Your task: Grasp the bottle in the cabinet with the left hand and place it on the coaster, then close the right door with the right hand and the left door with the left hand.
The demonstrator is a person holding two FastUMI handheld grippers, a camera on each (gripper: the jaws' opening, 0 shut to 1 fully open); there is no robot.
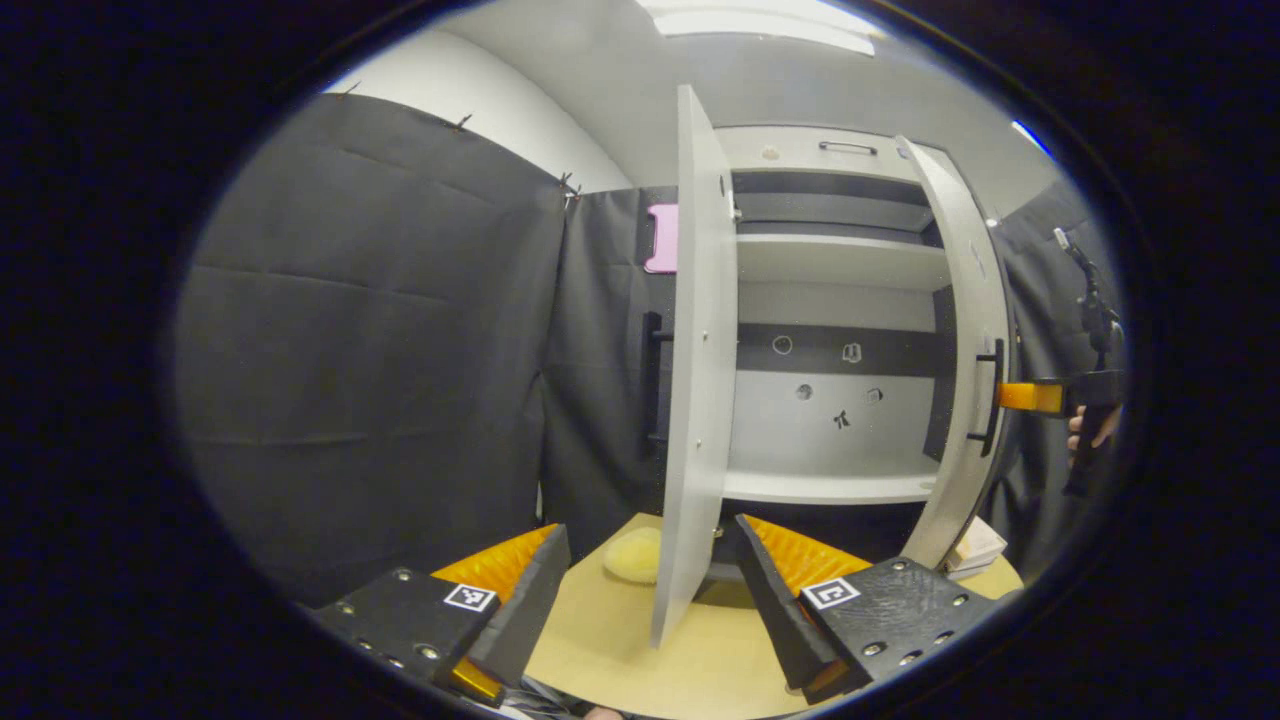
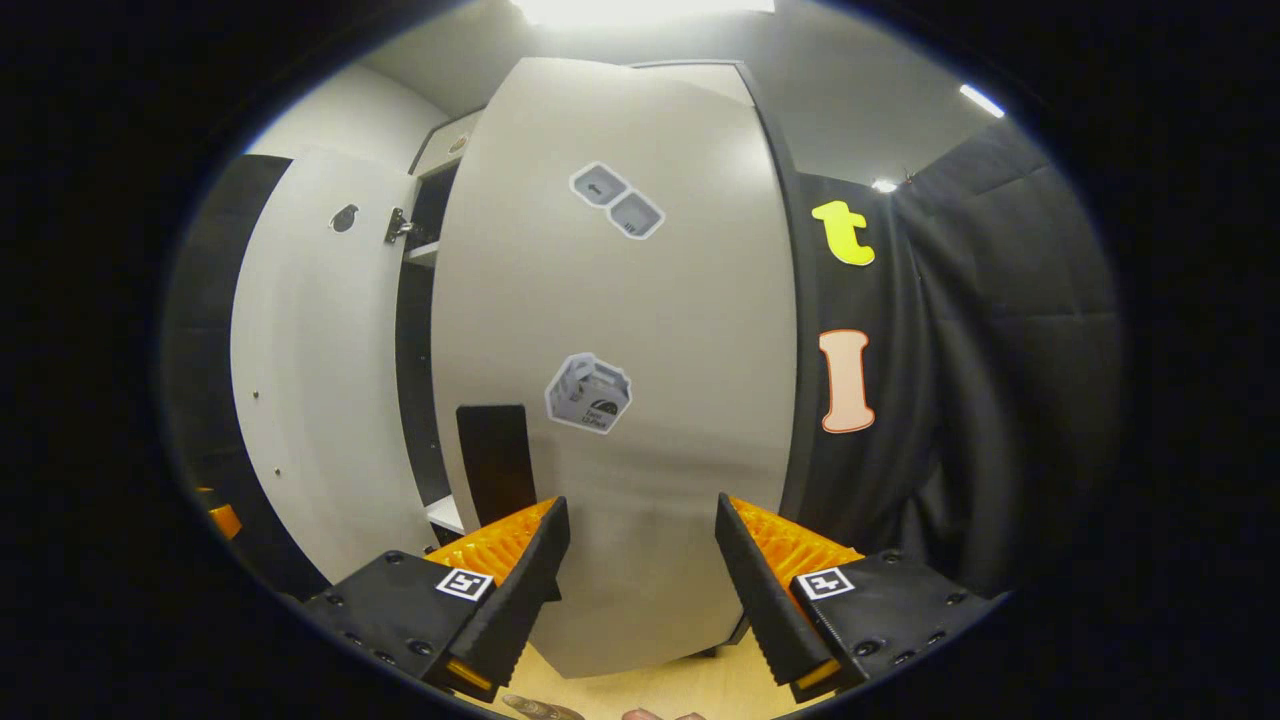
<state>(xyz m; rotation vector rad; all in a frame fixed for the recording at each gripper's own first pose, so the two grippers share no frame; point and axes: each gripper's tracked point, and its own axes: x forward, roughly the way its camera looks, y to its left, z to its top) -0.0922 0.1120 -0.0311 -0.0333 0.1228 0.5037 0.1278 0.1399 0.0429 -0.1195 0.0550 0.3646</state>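
A booth was enclosed by creased black cloth walls pinned along their top edge, behind which a plain white wall and a pale grey ceiling were seen. Bright rectangular ceiling light panels were set overhead, and a smaller strip light was seen in the right gripper view above the cloth. A round light-wood tabletop was lit from above, and further black cloth was hung in loose folds at the right of the right gripper view.
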